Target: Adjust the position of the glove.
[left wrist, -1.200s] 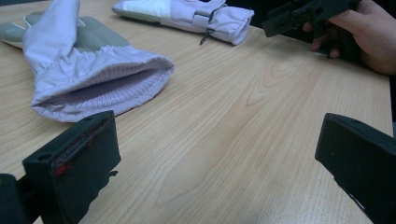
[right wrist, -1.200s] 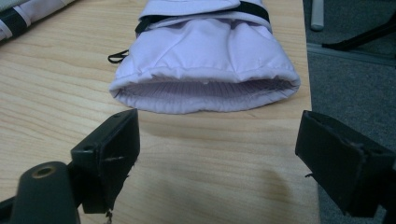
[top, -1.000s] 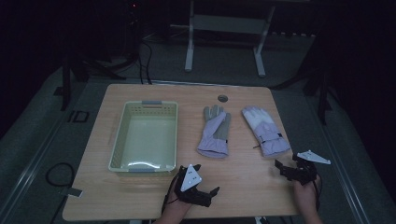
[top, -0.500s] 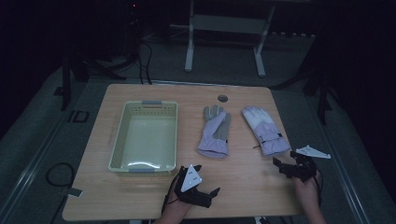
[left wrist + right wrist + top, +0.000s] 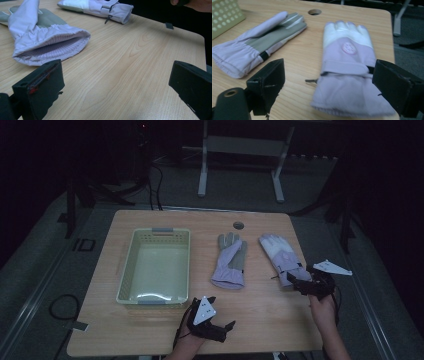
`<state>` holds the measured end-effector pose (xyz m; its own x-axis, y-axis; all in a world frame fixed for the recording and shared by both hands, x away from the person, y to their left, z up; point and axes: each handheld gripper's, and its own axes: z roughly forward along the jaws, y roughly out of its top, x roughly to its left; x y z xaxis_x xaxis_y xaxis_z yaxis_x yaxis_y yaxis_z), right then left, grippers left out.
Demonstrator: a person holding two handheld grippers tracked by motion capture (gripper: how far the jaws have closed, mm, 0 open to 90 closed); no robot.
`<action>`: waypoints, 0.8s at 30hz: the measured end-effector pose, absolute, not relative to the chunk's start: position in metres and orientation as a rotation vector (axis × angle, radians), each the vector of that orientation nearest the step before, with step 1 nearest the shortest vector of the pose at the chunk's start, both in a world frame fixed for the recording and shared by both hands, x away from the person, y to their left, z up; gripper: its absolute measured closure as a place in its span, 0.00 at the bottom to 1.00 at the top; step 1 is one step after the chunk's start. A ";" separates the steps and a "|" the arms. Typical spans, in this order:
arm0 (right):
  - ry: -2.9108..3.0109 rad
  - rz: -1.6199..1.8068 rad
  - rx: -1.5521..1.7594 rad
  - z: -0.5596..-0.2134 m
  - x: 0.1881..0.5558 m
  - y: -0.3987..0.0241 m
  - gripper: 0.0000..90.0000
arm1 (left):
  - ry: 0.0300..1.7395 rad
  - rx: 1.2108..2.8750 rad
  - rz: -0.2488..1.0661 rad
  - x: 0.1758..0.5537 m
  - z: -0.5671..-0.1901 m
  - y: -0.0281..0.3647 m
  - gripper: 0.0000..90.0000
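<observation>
Right hand-held gripper (image 5: 303, 285) wide open, empty, at right glove's (image 5: 280, 256) cuff, fingers pointing away

No readable text, number or brand anywhere. Only a round emblem (image 5: 348, 47) stitched on the back of the right-hand glove (image 5: 348, 72), too blurred to make out. Nothing legible on the other glove (image 5: 259, 41), the basket (image 5: 156, 266) or the worktop (image 5: 260, 305).
</observation>
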<state>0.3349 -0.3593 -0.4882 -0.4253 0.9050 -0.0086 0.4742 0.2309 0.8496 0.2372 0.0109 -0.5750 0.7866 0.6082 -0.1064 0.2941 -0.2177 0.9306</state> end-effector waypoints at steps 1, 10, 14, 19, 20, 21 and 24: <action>2.002 1.106 1.242 -0.488 0.336 -0.356 0.12 | 0.695 1.815 0.334 0.237 -0.575 0.011 0.00; 2.066 1.165 1.157 -0.498 0.344 -0.323 0.15 | 0.697 1.813 0.331 0.238 -0.575 0.011 0.00; 2.111 1.124 1.134 -0.502 0.351 -0.308 0.15 | 0.696 1.813 0.332 0.237 -0.575 0.011 0.00; 2.162 1.147 1.097 -0.506 0.359 -0.290 0.15 | 0.695 1.812 0.330 0.238 -0.575 0.011 0.00; 2.173 1.162 1.081 -0.506 0.361 -0.286 0.15 | 0.695 1.812 0.330 0.238 -0.575 0.011 0.00; 2.185 1.175 1.064 -0.507 0.362 -0.282 0.15 | 0.694 1.812 0.329 0.238 -0.575 0.011 0.00; 2.216 1.209 1.036 -0.511 0.367 -0.271 0.14 | 0.696 1.812 0.326 0.238 -0.575 0.011 0.00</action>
<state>0.3668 -0.2710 -0.5111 -0.6399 0.7684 -0.0039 0.4127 0.3479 0.8418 0.2377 0.0115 -0.5750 0.7887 0.6040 -0.1147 0.2988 -0.2135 0.9301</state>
